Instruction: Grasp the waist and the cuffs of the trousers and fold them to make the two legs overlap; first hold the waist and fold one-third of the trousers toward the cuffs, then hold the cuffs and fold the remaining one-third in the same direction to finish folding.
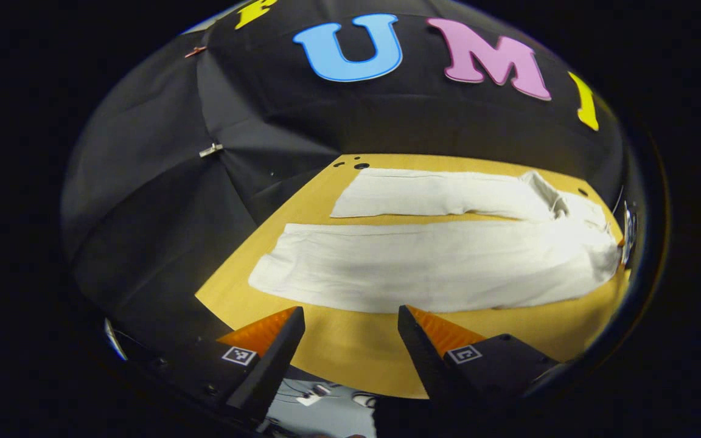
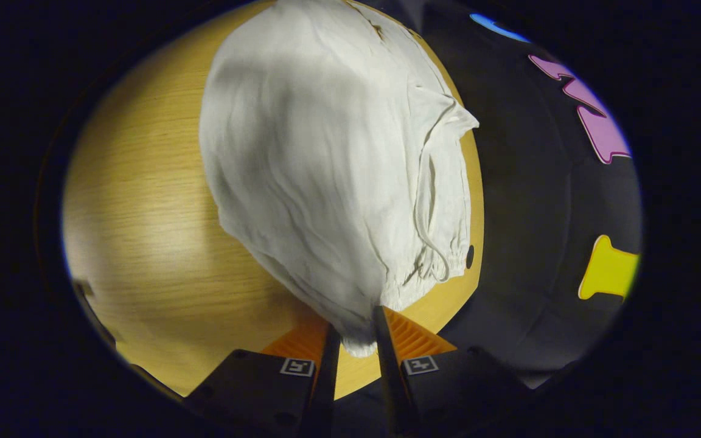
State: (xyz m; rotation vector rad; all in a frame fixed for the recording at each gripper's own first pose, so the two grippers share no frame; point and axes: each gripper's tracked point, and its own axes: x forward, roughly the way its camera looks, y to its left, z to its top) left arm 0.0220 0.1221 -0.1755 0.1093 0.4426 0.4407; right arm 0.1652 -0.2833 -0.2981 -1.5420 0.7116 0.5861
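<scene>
Right gripper view: the right gripper (image 2: 355,340) pinches the waist corner of the trousers (image 2: 326,170), anchoring it for the leg-over-leg fold. Left gripper (image 1: 350,334) hangs unclenched near the cuffs; trousers lie spread on the table (image 1: 350,359).

On the wooden table (image 1: 338,359), we lose the waist end of the white trousers (image 1: 423,267) at the right rim of the left gripper view, where glare washes out the cloth. A small metallic thing (image 1: 628,234) at that rim is too distorted for us to identify. In the right gripper view, the legs run off the top edge, cuffs cut away. We cannot see the waistband corner where it passes between the right gripper (image 2: 355,333) fingers. Small dark holes (image 1: 361,165) at the table's far edge are too tiny to make out.
</scene>
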